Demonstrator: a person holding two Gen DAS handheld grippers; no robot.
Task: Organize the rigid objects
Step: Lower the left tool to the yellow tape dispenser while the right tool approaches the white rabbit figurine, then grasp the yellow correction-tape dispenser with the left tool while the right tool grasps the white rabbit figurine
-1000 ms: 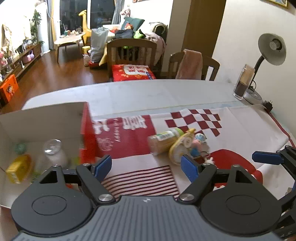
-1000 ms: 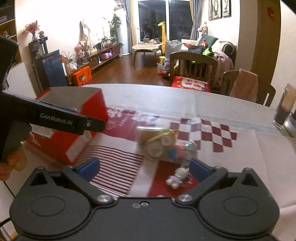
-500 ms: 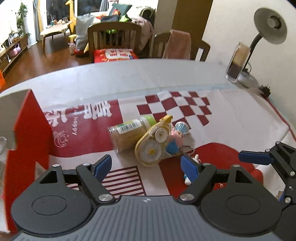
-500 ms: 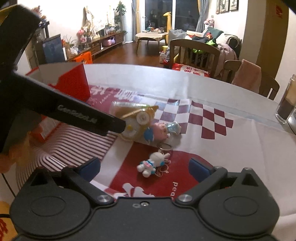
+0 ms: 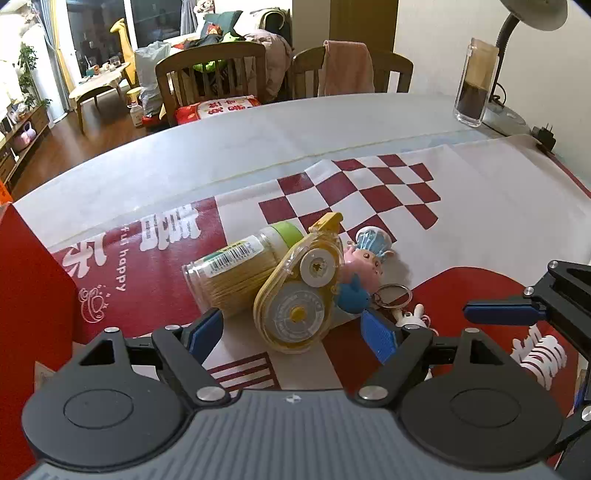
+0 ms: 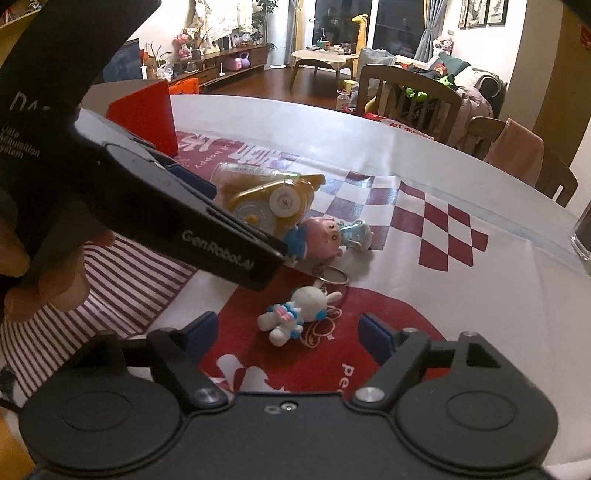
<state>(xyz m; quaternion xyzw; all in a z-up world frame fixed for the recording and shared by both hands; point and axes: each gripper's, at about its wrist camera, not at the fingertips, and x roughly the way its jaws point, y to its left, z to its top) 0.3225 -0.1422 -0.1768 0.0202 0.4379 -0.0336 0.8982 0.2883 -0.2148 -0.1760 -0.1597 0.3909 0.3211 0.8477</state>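
A toothpick jar [image 5: 236, 273] lies on its side on the printed cloth. A yellow tape dispenser [image 5: 299, 295] leans on it, and a pink pig keychain [image 5: 364, 266] lies to the right. My left gripper [image 5: 291, 334] is open, its blue pads on either side of the dispenser's near end without touching it. A small white rabbit figure [image 6: 299, 314] lies between the pads of my right gripper [image 6: 288, 332]. Its jaws are closing but stand clear of the rabbit. The left gripper's finger [image 6: 221, 243] crosses the right wrist view and hides part of the dispenser [image 6: 273, 206].
A red cardboard box [image 5: 29, 280] stands at the left of the table. A tall glass jar [image 5: 474, 85] and a desk lamp [image 5: 532, 11] are at the far right corner. Wooden chairs [image 5: 210, 74] line the far edge. A person's hand [image 6: 55, 280] grips the left tool.
Both grippers have come down closer to the toys. The left view has swung right, away from the box's inside. The right jaws have narrowed around the rabbit.
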